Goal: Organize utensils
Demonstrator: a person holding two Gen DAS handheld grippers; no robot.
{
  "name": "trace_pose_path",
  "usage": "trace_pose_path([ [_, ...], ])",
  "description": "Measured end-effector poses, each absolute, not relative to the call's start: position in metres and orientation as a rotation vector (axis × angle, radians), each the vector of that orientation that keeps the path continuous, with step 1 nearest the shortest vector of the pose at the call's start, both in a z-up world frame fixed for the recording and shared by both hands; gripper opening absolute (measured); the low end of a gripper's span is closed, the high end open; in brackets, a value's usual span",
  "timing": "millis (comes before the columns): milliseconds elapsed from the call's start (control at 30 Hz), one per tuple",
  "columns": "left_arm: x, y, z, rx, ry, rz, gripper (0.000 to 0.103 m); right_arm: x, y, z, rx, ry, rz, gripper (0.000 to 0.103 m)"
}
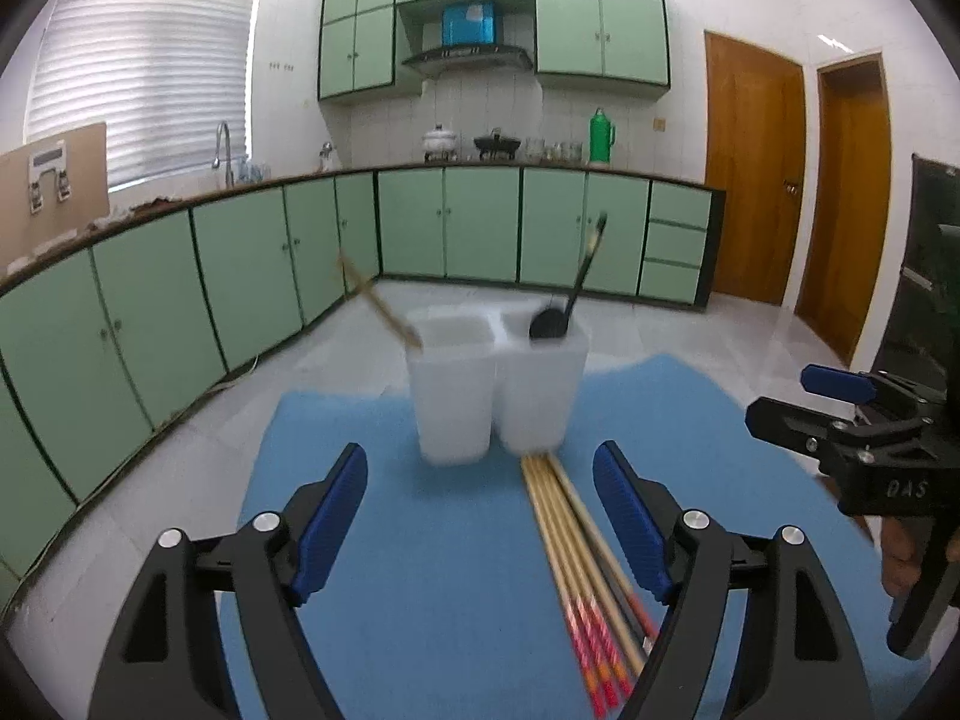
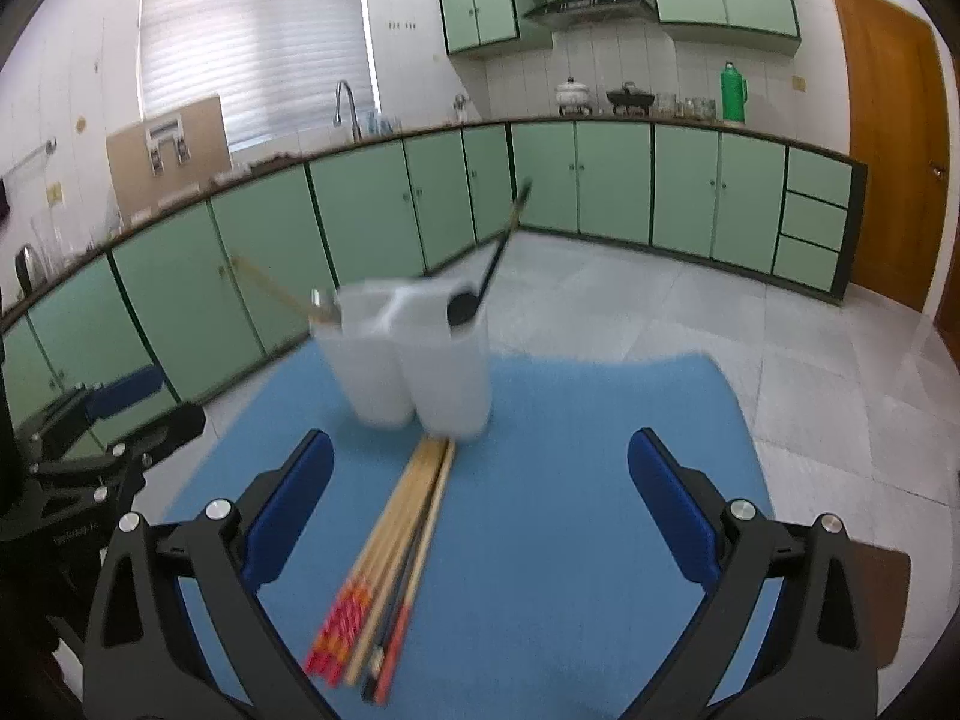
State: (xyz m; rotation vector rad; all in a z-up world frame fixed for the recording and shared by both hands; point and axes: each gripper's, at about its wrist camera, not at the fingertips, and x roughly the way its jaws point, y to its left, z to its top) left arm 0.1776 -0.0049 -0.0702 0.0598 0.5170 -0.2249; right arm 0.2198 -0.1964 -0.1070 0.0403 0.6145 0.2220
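Note:
A white two-compartment holder [image 1: 495, 387] stands on the blue mat [image 1: 420, 570]. A black spoon [image 1: 555, 315] leans in its right compartment and a wooden-handled utensil [image 1: 378, 306] in its left. Several chopsticks [image 1: 585, 564] with red ends lie bundled on the mat in front of the holder. My left gripper [image 1: 480, 531] is open and empty, the chopsticks lying just inside its right finger. My right gripper [image 2: 480, 510] is open and empty above the chopsticks [image 2: 390, 558], which lie nearer its left finger. The holder [image 2: 408, 360] and spoon [image 2: 474, 300] stand ahead of it.
The right gripper [image 1: 864, 438] shows at the right edge of the left wrist view; the left gripper [image 2: 90, 450] shows at the left of the right wrist view. Green floor cabinets [image 1: 240, 276] and a tiled floor [image 2: 720, 312] lie beyond the mat's edge.

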Motion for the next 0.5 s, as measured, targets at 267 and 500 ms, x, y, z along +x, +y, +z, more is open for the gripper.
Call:
trace_pose_path([
  [267,0.155,0.001,-0.127,0.071,0.652,-0.180,0.077,0.187,-0.187,-0.166,0.045,0.739,0.209,0.096],
  [500,0.144,0.008,-0.153,0.089,0.732,-0.151,0.077,0.169,-0.182,-0.193,0.044,0.801,0.207,0.095],
])
